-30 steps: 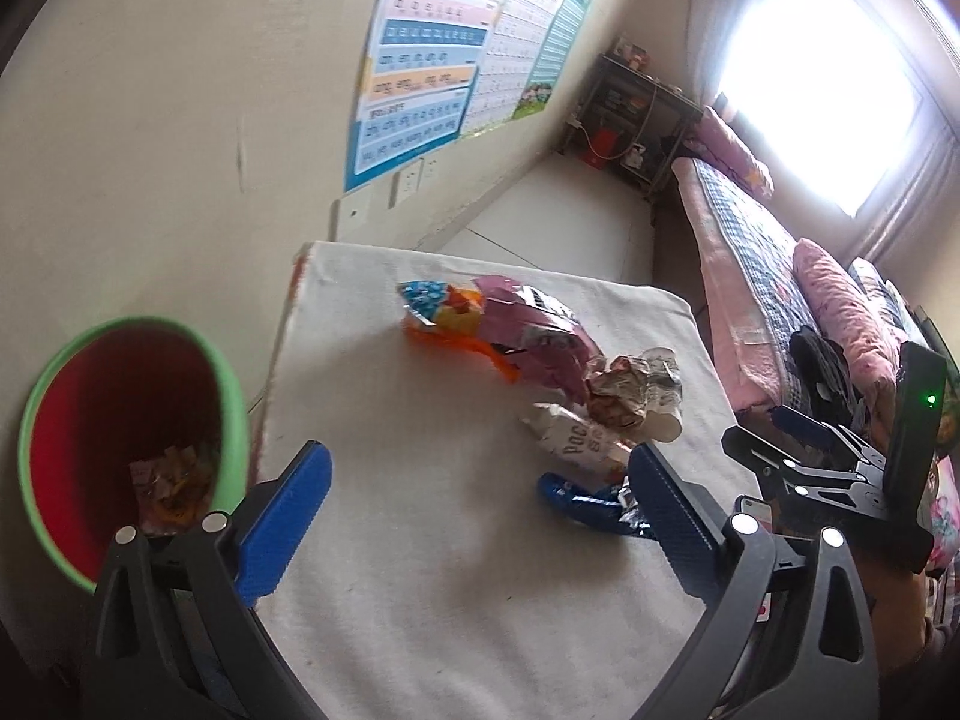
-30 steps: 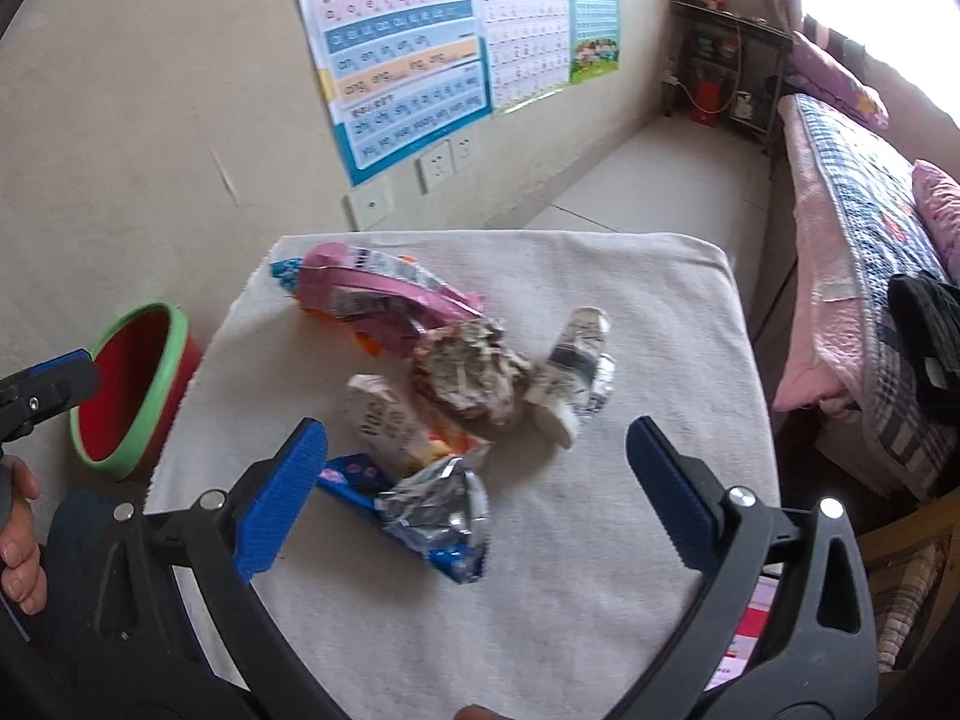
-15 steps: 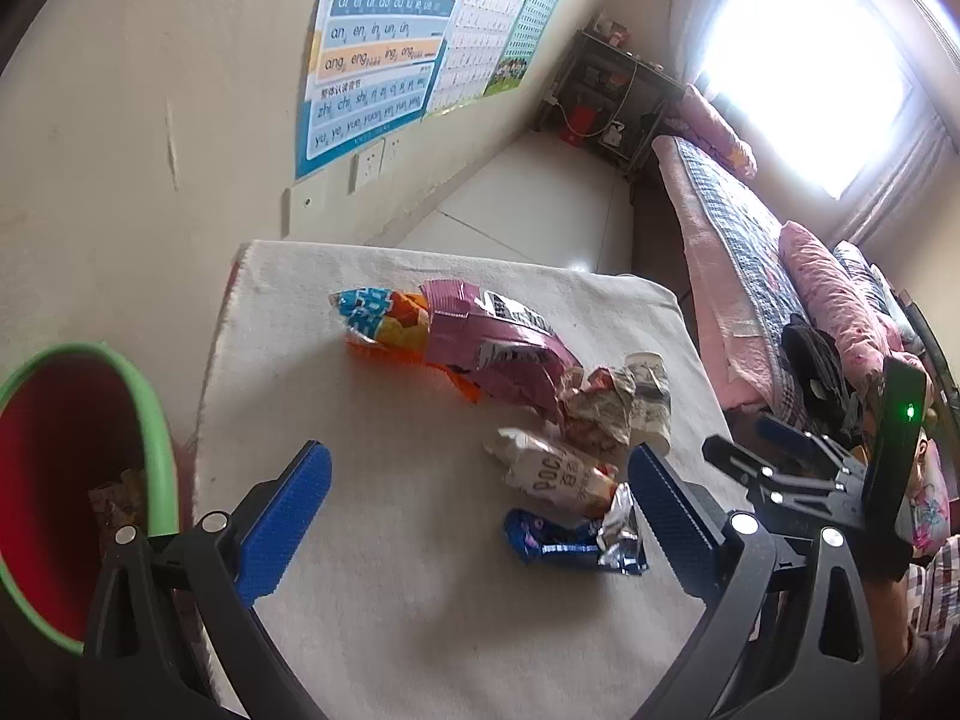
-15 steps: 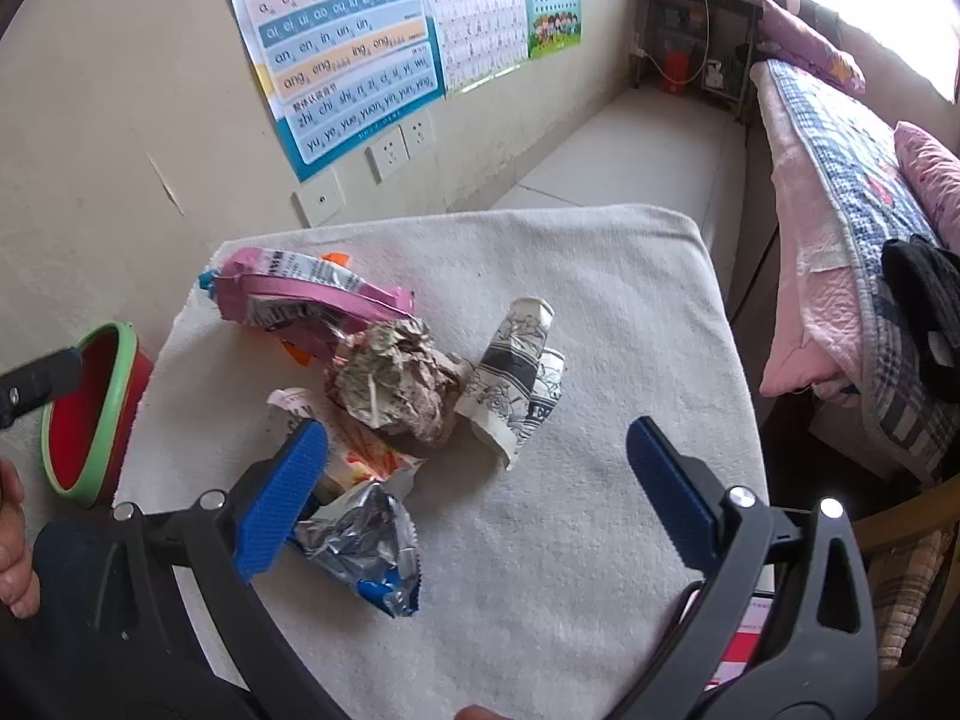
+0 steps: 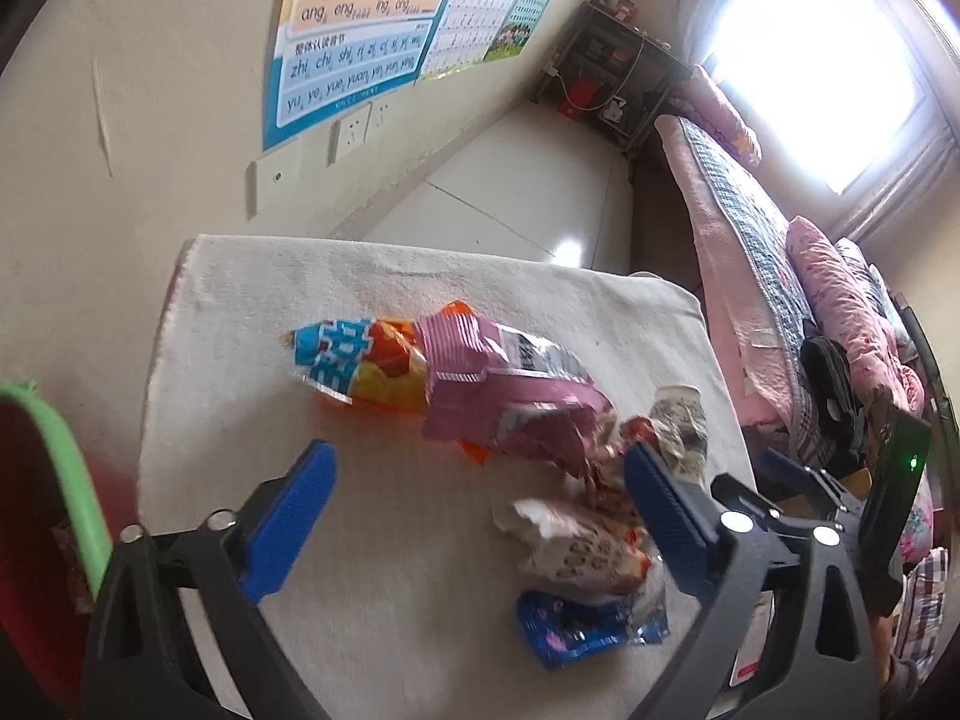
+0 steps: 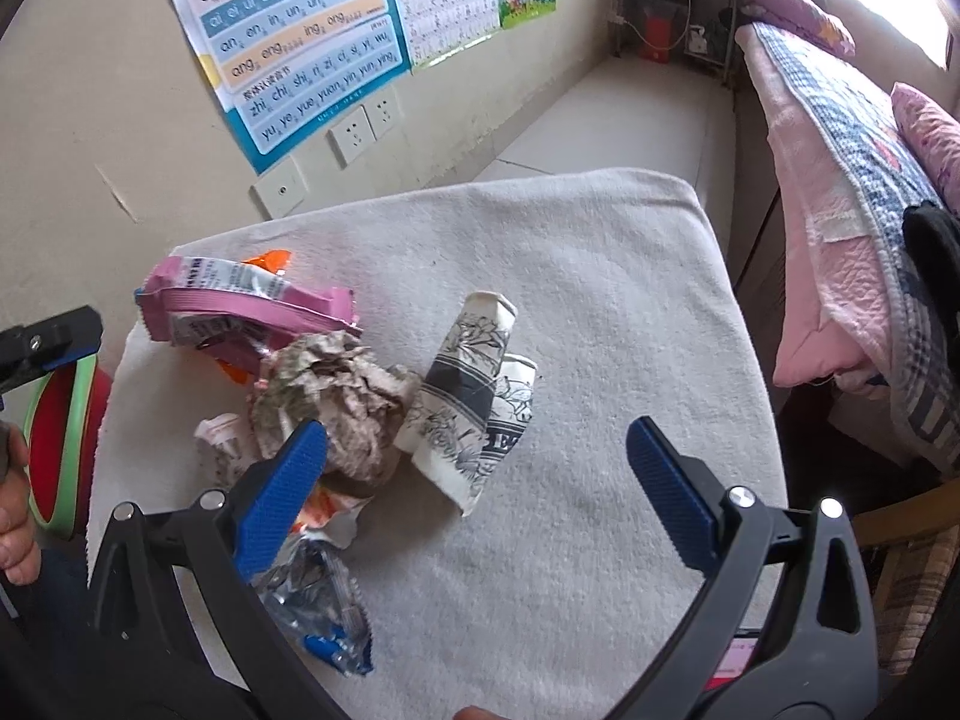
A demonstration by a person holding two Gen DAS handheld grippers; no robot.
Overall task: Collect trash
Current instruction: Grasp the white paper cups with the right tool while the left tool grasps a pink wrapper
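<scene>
Trash lies on a white-cloth table [image 5: 372,630]: a pink snack bag [image 5: 510,396] over a blue-orange wrapper [image 5: 354,366], a crumpled brown paper ball [image 6: 336,402], a flattened printed paper cup [image 6: 474,402], a white-orange wrapper [image 5: 582,546] and a blue foil wrapper [image 5: 582,630]. My left gripper [image 5: 480,516] is open and empty above the table, just short of the pile. My right gripper [image 6: 477,492] is open and empty, its jaws astride the paper cup and ball. The red bin with a green rim [image 5: 54,480] stands left of the table.
A wall with posters [image 6: 300,54] and sockets runs behind the table. A bed with pink bedding [image 6: 840,180] lies to the right. A dark shelf [image 5: 624,78] stands at the far end of the tiled floor. The other gripper [image 5: 840,498] shows at the right.
Both grippers have moved forward toward the pile, which now looks larger. The left view has swung right, so the bin has slid to the left edge. Both stay open.
</scene>
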